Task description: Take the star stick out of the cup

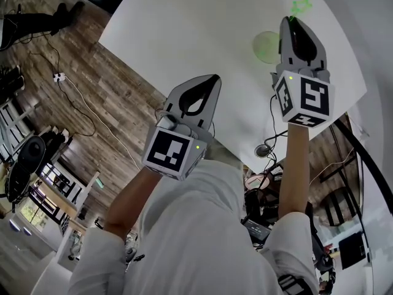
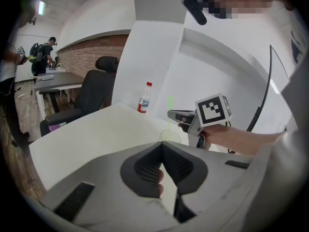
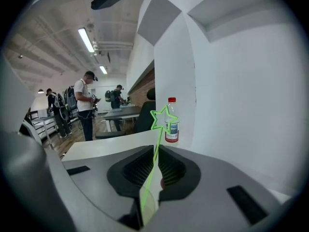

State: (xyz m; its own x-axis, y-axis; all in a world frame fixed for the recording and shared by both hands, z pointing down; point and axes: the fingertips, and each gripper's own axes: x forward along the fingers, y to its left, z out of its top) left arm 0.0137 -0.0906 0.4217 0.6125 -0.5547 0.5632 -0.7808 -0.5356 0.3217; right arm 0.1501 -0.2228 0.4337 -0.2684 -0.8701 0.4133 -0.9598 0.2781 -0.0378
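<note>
The green star stick (image 3: 160,119) runs between the jaws of my right gripper (image 3: 157,150), which is shut on its thin stem; the star head stands out past the tips. In the head view the star stick (image 1: 301,6) shows just beyond the right gripper (image 1: 288,21), and the clear cup (image 1: 266,47) stands on the white table (image 1: 184,35) just to its left. In the left gripper view the cup (image 2: 169,135) is faint, below the right gripper (image 2: 172,114). My left gripper (image 1: 212,78) is shut with nothing in it, short of the cup.
A plastic water bottle (image 3: 171,122) with a red cap stands near the table's far edge by the white wall. An office chair (image 2: 96,88) sits beyond the table. People stand at desks (image 3: 85,105) in the background. Cables lie on the wood floor (image 1: 80,97).
</note>
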